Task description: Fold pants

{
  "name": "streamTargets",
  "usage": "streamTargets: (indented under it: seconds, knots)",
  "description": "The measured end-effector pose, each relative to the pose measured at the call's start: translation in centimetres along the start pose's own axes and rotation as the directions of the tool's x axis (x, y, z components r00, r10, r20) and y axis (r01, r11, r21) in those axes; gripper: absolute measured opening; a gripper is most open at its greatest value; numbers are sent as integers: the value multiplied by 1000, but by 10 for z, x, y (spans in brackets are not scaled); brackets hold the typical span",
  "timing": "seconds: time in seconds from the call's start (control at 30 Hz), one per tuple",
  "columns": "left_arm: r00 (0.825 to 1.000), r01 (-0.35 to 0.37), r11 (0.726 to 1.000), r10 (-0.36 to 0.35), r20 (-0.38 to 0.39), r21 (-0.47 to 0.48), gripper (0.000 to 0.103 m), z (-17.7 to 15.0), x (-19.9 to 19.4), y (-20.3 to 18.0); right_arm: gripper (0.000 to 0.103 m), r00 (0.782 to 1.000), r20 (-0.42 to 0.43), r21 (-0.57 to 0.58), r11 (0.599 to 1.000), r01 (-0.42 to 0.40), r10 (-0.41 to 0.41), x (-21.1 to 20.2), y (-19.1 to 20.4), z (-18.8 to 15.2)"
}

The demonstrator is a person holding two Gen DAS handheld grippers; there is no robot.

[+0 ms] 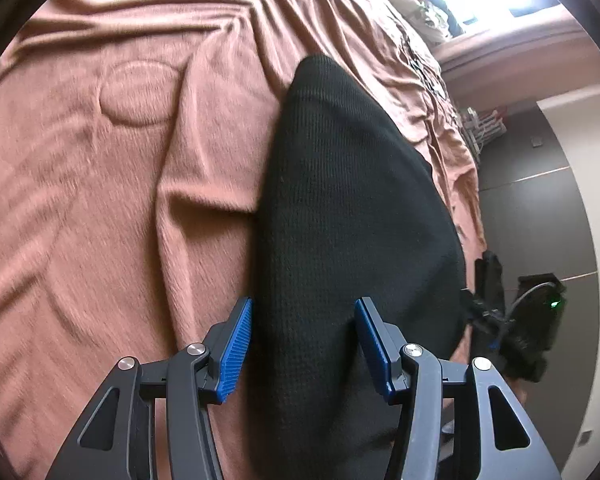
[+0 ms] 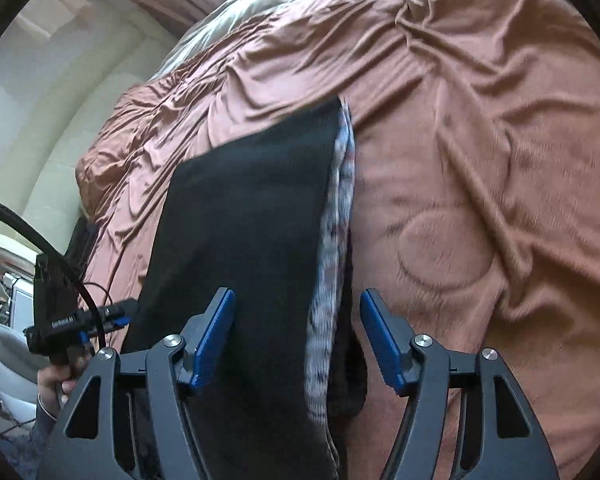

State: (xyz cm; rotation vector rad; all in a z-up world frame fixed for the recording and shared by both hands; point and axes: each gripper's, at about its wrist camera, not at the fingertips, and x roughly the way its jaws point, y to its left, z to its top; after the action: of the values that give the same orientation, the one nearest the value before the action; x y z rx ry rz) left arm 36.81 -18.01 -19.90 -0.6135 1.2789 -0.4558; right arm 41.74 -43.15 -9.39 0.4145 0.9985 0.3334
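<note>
Bedding first: a wrinkled rust-brown velvety bedspread (image 1: 100, 168) is spread across the whole bed, its creases fanning out and a round stitched ring pressed into the pile. On top of it, near the bed's edge, the black waffle-knit pants (image 1: 340, 200) are laid out long and narrow, folded over lengthwise. From the right wrist view a pale speckled inner lining (image 2: 334, 280) is exposed along one long edge of the pants, where the upper layer sits slightly off the lower one. The left gripper (image 1: 304, 340) is poised over the near end of the pants, its blue ribbed pads (image 1: 236, 348) parted with black cloth seen between them; no pinch on the fabric can be made out. The right gripper (image 2: 298, 340) is likewise held with jaws spread wide, the pants' lined edge lying between the pads, nothing clamped. A hand (image 2: 54, 386) wrapped around the black handle of the other gripper is caught at the lower left of the right wrist view, with a black braided cable (image 2: 40, 240) curving above it
</note>
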Motion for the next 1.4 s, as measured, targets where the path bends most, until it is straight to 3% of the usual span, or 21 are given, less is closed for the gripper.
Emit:
streamTargets:
  seconds: [0.1, 0.2, 0.4, 0.47, 0.53, 0.63, 0.87, 1.4]
  knots:
    - [1000, 6, 1000, -6, -18, -13, 55, -4, 1, 1, 63, 1000, -13, -6, 1000, -7, 7, 5, -6, -5]
    - [999, -13, 999, 12, -30, -36, 45, -8, 1, 5, 56, 1000, -7, 7, 1000, -16, 16, 6, -10, -7]
    - [997, -9, 998, 4, -79, -57, 38, -12, 6, 6, 46, 999, 8, 40, 998, -48, 48, 4, -22, -10]
    - [996, -7, 999, 2, -86, -54, 19, -12, 7, 3, 43, 998, 10, 49, 997, -58, 58, 5, -23, -12]
    - [997, -17, 999, 14, -79, -38, 12, -12, 5, -2, 41, 998, 13, 62, 996, -67, 67, 7, -22, -13]
    - [996, -50, 999, 51, -67, 16, 10, -10, 0, -12, 40, 998, 16, 70, 995, -67, 66, 9, -18, -17]
    - [997, -62, 996, 64, -35, 62, 9, 0, -20, -15, 36, 997, 18, 87, 994, -70, 69, 13, -3, -22]
    - [996, -77, 993, 81, -34, 92, 9, 5, -72, 30, 33, 996, -4, 74, 993, -94, 95, 47, 61, -49]
